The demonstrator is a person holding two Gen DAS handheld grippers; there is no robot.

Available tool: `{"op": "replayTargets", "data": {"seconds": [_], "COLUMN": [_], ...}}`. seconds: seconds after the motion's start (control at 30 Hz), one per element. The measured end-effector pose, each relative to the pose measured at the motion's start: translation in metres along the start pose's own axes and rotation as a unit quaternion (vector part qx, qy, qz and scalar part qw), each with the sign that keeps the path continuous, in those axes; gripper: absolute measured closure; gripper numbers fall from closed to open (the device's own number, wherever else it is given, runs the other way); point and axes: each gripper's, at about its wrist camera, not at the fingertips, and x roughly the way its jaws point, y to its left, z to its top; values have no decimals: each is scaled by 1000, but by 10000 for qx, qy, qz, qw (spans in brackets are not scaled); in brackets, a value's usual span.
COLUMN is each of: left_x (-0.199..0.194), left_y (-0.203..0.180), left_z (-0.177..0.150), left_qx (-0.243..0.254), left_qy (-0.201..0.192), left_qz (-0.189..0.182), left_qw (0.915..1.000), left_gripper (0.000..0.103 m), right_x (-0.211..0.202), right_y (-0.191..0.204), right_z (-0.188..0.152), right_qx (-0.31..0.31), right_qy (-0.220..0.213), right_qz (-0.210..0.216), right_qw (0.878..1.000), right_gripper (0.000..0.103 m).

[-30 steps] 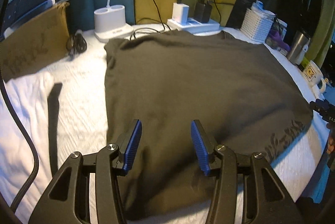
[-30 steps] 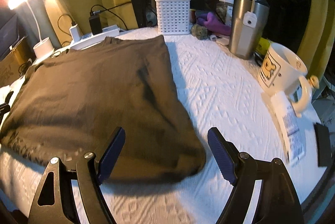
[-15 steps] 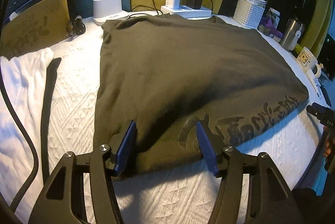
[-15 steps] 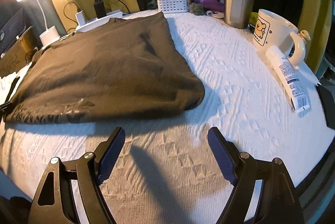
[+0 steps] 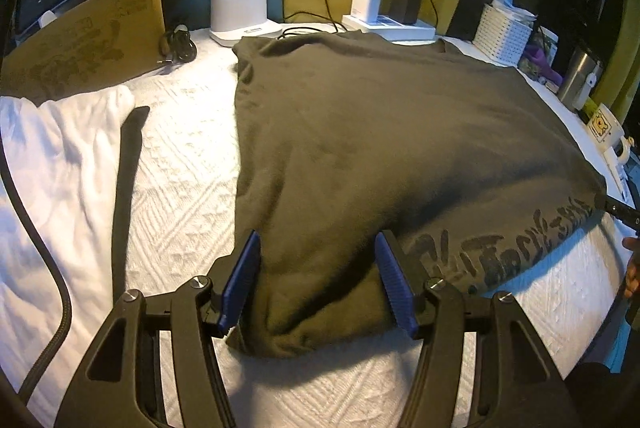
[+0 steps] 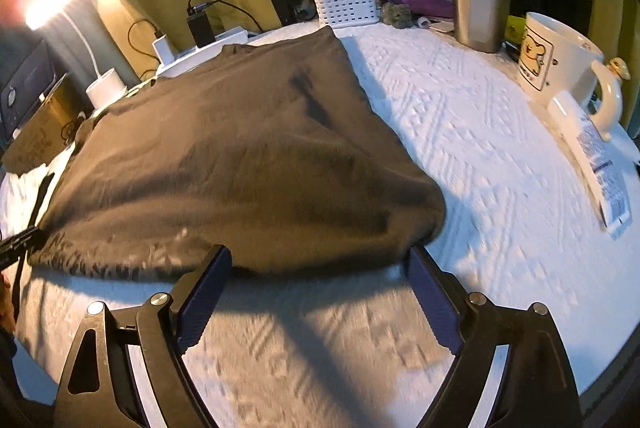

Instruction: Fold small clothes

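Centrally on the white bed (image 5: 188,164) lies the dark shirt (image 5: 380,132), flat, long axis running from near hem to collar by the power strip (image 5: 388,24). Left gripper (image 5: 316,284) straddles the near left corner, fingers spread, probably for a pinch; right gripper (image 6: 320,292), jaws opening wide, brackets the near right corner.

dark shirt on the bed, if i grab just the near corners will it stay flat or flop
Likely flop: the dark shirt is soft cloth, already bunched between the open left gripper. It probably drapes and sags in the middle when lifted. It looks light, and may drag slightly on the textured white cover.
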Motion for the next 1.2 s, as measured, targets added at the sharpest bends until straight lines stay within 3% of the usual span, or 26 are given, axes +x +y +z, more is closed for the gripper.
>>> {"op": "replayTargets", "data": {"seconds": [0.37,0.6,0.67,0.8,0.83,0.97,1.2], "left_x": [8,13,14,17,18,16,9], "left_y": [5,12,13,11,10,4,-18], "left_z": [20,30,31,33,33,35,40], "left_qx": [-46,-96,-95,-87,-84,-52,98], "left_qy": [-9,28,63,117,129,133,106], "left_qz": [32,65,66,69,70,50,41], "left_qw": [10000,9999,9999,9999,9999,9999,9999], "left_gripper": [43,43,43,43,43,43,43], "right_x": [28,47,53,62,64,66,56], "right_y": [1,9,15,18,18,14,-5], "right_z": [37,58,63,71,73,73,69], "right_qx": [340,503,457,490,473,546,713], "right_qy": [-194,-316,-348,-288,-294,-239,-370], "right_qz": [-20,194,188,261,284,545,930], "right_qw": [9992,9980,9982,9980,9980,9967,9924], "right_gripper": [11,13,43,69,81,91,93]}}
